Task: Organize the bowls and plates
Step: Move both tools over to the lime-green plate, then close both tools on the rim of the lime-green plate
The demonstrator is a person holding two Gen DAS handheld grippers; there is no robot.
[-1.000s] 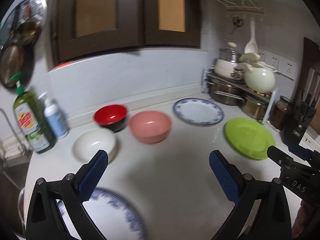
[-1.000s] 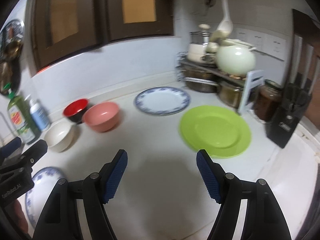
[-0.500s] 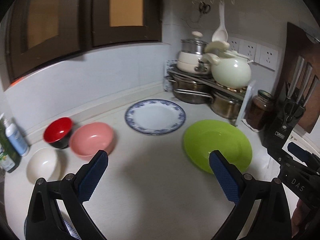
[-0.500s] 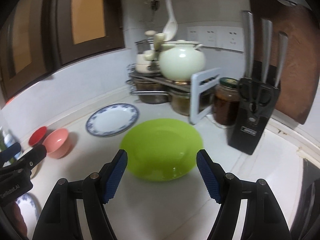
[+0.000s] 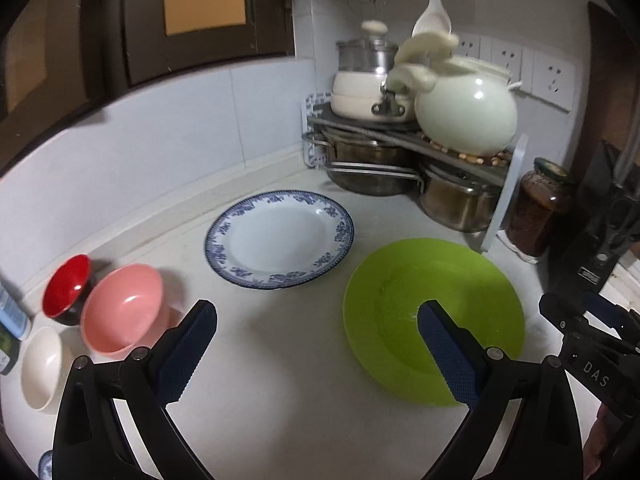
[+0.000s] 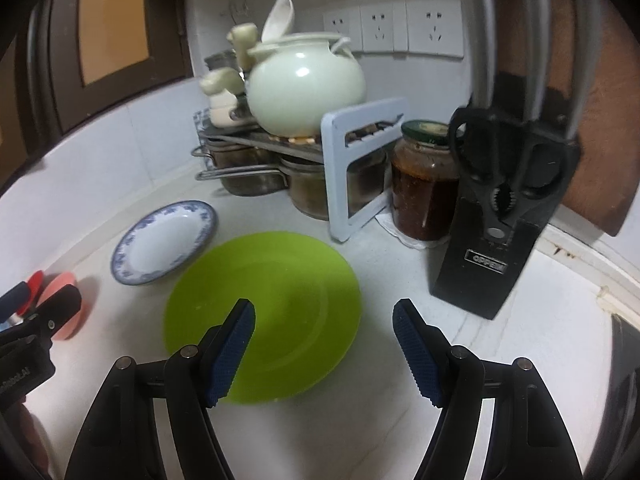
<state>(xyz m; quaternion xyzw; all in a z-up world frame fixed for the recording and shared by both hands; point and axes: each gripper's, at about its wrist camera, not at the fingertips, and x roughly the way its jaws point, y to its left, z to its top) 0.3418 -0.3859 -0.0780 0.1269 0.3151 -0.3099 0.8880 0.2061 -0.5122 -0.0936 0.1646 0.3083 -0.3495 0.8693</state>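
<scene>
A home kitchen — tiled counter (image 5: 280, 360), stacked pots (image 5: 368, 168), knife block (image 6: 492, 240), plates and bowls.

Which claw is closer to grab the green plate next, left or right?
Probably the right. The right claw is open and hangs right over the green plate, whose near edge lies between its fingers. The left claw points mostly at bare counter, with the plate off to its side.

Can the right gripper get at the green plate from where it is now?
Probably yes: the right gripper is open right over the green plate's near rim, and nothing sits on the plate or in between.
</scene>
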